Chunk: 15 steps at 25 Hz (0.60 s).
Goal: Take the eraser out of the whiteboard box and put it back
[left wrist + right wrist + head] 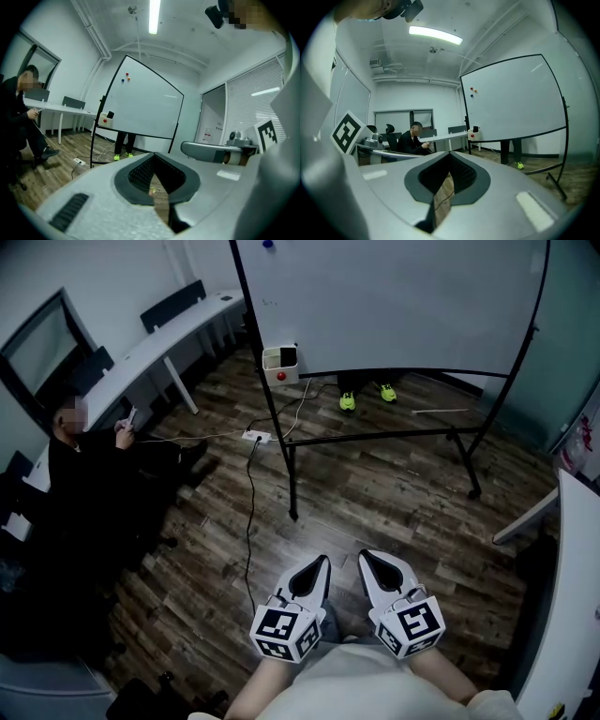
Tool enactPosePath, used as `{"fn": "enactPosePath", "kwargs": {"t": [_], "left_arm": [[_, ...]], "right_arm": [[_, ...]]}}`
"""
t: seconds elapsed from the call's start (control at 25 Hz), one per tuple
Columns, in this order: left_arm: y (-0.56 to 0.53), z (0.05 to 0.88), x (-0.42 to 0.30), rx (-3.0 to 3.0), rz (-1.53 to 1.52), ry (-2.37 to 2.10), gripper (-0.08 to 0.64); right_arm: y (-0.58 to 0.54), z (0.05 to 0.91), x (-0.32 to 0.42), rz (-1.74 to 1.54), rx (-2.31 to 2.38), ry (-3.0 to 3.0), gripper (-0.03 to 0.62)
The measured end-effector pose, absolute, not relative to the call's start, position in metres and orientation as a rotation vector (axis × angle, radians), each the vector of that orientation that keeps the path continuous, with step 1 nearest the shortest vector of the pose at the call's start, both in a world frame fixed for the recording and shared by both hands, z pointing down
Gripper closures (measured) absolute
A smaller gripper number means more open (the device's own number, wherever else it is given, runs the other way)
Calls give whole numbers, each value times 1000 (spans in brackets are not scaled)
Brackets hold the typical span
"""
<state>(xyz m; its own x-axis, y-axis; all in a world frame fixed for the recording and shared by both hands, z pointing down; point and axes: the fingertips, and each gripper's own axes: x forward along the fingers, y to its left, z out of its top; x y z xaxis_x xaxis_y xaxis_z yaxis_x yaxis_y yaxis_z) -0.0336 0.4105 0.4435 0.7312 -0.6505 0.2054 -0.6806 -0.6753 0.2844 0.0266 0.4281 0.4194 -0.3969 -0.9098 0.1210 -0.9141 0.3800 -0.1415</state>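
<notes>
A dark wood floor (375, 493) is running under a wheeled whiteboard (394, 296), which is standing well ahead of you. A long white desk (159, 343) is curving along the wall on the left, and a person (84, 465) is sitting beside it, bending over something small in their hands. A pair of bright yellow-green shoes (348, 401) is showing under the board's bottom edge, where someone is standing behind it. A power strip (255, 436) is lying on the floor near the stand's left leg, with a cable trailing from it towards you.

The white box (280, 365) is hanging at the board's lower left corner, and the dark eraser (288, 355) is sitting upright inside it, poking above the rim.

You are holding both claws low and close to your body, side by side, well apart from the board. The left claw (322, 563) is pointing ahead with its jaws pressed together and nothing between them. The right claw (367, 559) is doing the same: its jaws are closed on themselves, and only floor is showing through the thin slit behind the tips.
</notes>
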Motion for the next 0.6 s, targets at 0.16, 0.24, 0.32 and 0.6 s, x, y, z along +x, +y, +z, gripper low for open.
{"fn": "enactPosePath", "kwargs": {"t": [0.16,0.24,0.32,0.6], "left_arm": [[373,444,-44,2585,125,-1056,555],[355,444,-48,2578,126,-1060,555],[336,443,-50,2579,131,-1055,555],[274,439,-58,2591,161,-1016,555]], "right_arm": [[396,420,23,295,1704,-2597,591],[378,421,19,309,1683,-2597,591],[359,421,14,313,1659,-2602,591],[294,407,0,290,1667,-2603,591]]}}
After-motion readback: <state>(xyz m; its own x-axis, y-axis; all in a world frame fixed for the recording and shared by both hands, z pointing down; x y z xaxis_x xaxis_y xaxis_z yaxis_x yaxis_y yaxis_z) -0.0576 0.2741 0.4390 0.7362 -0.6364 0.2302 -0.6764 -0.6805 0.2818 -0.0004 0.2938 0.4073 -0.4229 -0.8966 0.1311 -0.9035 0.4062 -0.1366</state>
